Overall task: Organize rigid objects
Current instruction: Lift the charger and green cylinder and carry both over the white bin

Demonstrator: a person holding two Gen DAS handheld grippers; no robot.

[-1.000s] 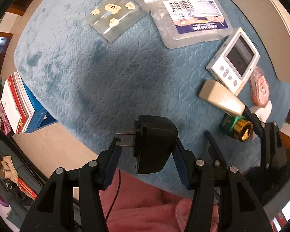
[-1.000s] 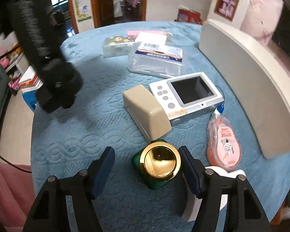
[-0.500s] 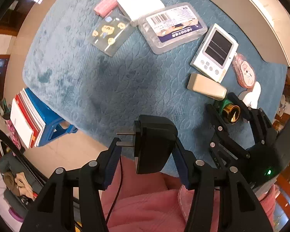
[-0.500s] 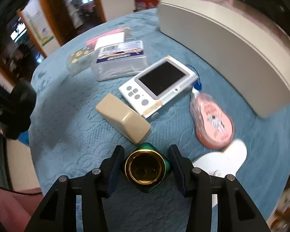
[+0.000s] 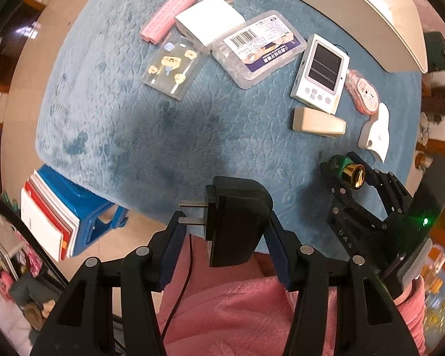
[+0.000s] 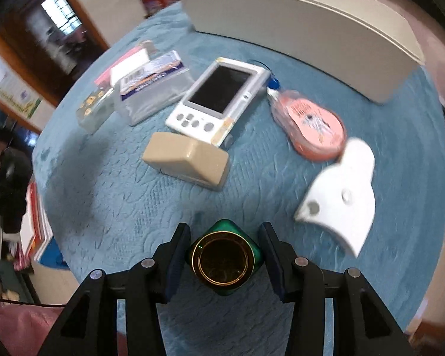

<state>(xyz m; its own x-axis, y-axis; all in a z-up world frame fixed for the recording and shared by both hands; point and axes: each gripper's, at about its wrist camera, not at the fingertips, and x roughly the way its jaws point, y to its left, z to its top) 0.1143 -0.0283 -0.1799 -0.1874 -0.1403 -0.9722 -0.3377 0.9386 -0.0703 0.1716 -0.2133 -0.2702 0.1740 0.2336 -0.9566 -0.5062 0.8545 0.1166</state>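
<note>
A black plug adapter (image 5: 237, 216) with two metal prongs hangs above the near edge of the blue-covered table (image 5: 127, 124), and my left gripper (image 5: 224, 222) is shut on it. A small green bottle with a gold cap (image 6: 222, 258) stands upright on the cloth near the front. My right gripper (image 6: 224, 237) is shut on that green bottle (image 5: 336, 161), one pad on each side. In the left wrist view the right gripper (image 5: 348, 169) shows at the table's right front.
Behind the bottle lie a beige block (image 6: 187, 158), a white screen device (image 6: 219, 101), a pink tape dispenser (image 6: 311, 124) and a white curved piece (image 6: 341, 198). Farther back are clear boxes (image 5: 258, 47), a white block (image 5: 209, 19), a pink clip (image 5: 169, 14) and a long white tray (image 6: 311, 29). A blue stool with books (image 5: 62, 213) stands beside the table.
My right gripper has closed onto the green bottle and rolled. My left gripper has risen with the adapter and rolled, so more of the table shows.
</note>
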